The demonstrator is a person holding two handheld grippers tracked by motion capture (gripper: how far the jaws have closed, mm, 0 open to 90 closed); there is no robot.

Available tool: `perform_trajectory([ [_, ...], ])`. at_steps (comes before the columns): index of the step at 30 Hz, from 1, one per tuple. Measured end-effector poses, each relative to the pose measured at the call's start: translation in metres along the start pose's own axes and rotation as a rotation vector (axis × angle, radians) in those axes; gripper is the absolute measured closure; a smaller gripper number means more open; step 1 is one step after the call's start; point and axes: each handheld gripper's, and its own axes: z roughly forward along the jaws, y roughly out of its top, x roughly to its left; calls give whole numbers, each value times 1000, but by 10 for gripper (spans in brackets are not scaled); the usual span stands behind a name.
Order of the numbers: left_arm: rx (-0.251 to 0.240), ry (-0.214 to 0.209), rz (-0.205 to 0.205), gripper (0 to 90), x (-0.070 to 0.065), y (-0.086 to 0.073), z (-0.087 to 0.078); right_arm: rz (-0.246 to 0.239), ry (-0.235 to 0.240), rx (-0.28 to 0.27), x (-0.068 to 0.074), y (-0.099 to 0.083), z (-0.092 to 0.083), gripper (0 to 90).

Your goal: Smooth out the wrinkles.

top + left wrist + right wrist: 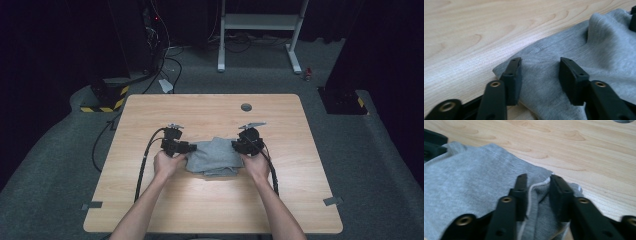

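A folded grey garment (215,156) lies in the middle of the wooden table (210,210). My left gripper (192,148) is at its left edge. In the left gripper view the jaws (540,60) stand apart over a corner of the grey fabric (599,45), which lies flat between them without being squeezed. My right gripper (235,145) is at the garment's right edge. In the right gripper view its jaws (539,177) are close together on a raised fold of the fabric (469,182), with a white drawstring (531,188) running between them.
A grey round grommet (246,107) sits in the tabletop behind the garment. Black cables (145,165) trail from both grippers across the table toward the front. A white metal frame (260,22) stands on the carpet beyond the far edge.
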Motion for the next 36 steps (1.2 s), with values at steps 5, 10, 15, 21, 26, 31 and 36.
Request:
perform_trajectory([
  [5, 16, -11, 11, 744, 2, -1, 2, -33, 3, -5, 2, 0, -5, 857],
  [10, -23, -11, 30, 858, 2, -1, -6, -52, 4, -37, 3, 0, -11, 864],
  [15, -145, -27, 84, 857, -9, -5, -28, -83, 12, -117, 7, -4, -31, 864],
  [21, -250, -86, 119, 854, -18, -26, -56, -111, 50, -205, 12, -29, -55, 864],
  [26, -246, -117, 164, 858, -27, -50, -64, -127, 89, -221, 18, -58, -65, 863],
  [31, -199, -122, 195, 858, -36, -78, -58, -188, 74, -167, 27, -89, -61, 862],
  [36, -144, -112, 211, 859, -39, -91, -40, -183, 77, -103, 27, -103, -45, 862],
])
